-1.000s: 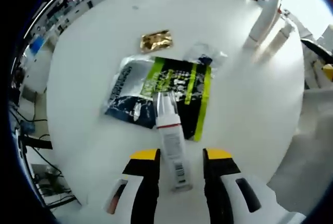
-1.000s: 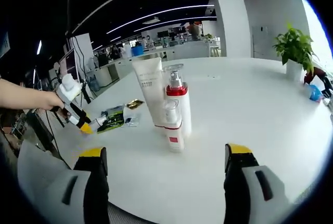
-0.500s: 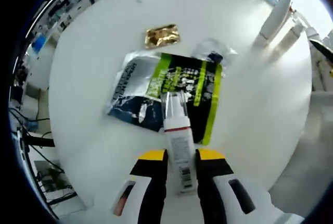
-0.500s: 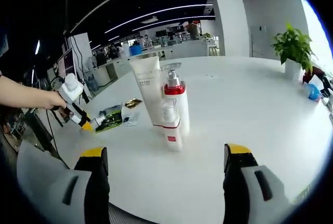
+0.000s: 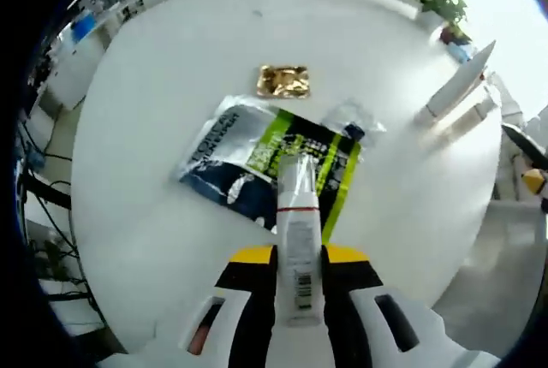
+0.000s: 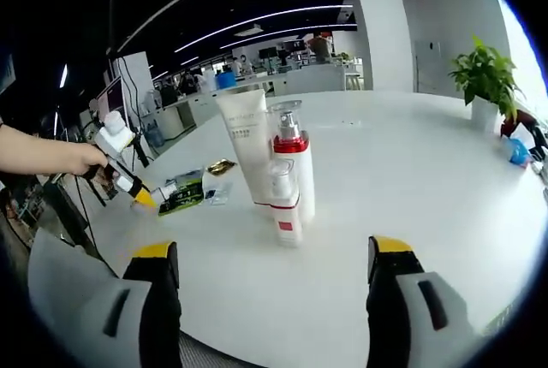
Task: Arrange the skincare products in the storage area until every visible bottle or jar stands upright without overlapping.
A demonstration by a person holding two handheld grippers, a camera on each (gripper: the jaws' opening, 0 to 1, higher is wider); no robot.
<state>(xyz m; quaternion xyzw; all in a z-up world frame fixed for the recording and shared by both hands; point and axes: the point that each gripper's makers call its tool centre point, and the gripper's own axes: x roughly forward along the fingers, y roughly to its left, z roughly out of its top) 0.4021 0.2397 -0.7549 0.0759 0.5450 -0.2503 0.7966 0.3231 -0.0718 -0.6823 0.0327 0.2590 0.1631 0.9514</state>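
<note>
my left gripper (image 5: 298, 258) clamps a white bottle (image 5: 297, 229) above the sachets (image 5: 272, 160) on the table (image 5: 154, 111). a gold packet (image 5: 283, 80) lies beyond. my right gripper (image 6: 271, 276) gapes wide before an upright tube (image 6: 245, 147) and two pump bottles (image 6: 287, 180), touching.

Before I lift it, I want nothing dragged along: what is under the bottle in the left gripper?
Under the bottle lie a green-and-black sachet and a dark sachet. Whether they touch it is hidden.
</note>
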